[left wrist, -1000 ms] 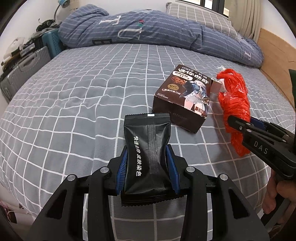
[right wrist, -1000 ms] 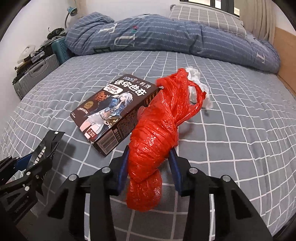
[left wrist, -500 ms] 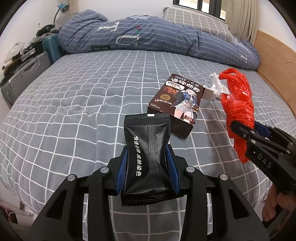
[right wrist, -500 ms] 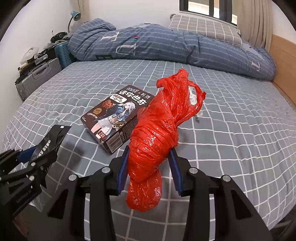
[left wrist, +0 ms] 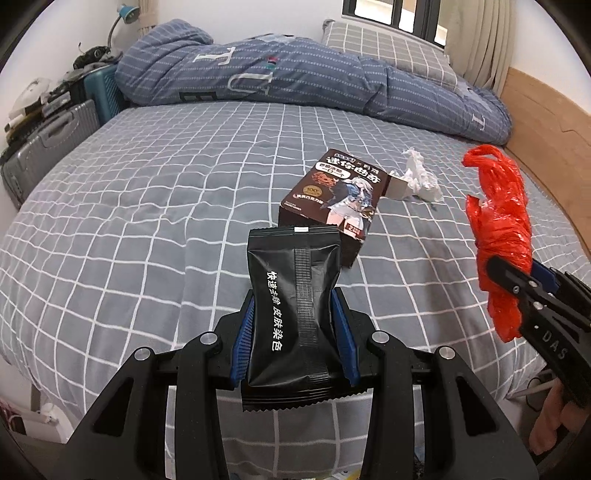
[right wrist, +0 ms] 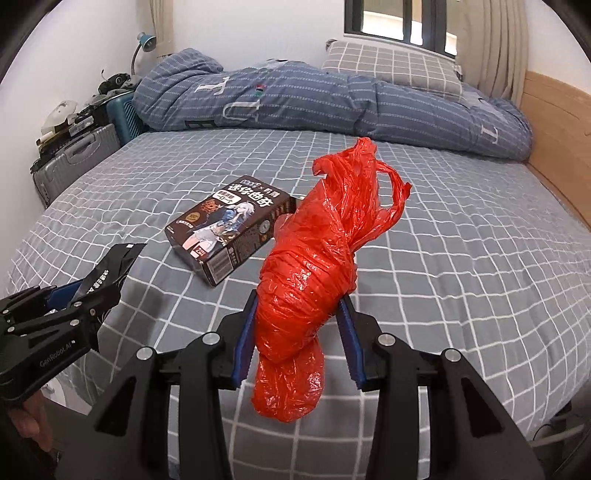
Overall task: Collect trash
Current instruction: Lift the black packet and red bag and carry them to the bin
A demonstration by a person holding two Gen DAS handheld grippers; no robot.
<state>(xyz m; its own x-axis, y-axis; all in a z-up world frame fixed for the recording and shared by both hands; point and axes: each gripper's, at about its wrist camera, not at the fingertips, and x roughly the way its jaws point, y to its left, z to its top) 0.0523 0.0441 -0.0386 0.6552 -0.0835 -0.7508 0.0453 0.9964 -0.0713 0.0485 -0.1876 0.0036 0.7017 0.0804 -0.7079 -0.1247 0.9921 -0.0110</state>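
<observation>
Left hand-held gripper [left wrist: 295, 306] clamps black sachet [left wrist: 295, 299]; right [right wrist: 299, 321] red bag [right wrist: 314, 266].

Soft, even daylight fills both views, coming from the window [right wrist: 402, 22] at 12 o'clock, where the panes blow out to near white. Shadows on the bed [left wrist: 147, 192] are faint and short. Focus is sharp throughout, with no motion blur. Fisheye bending curves the grid lines outward, and all 4 corners fall into black vignette.
</observation>
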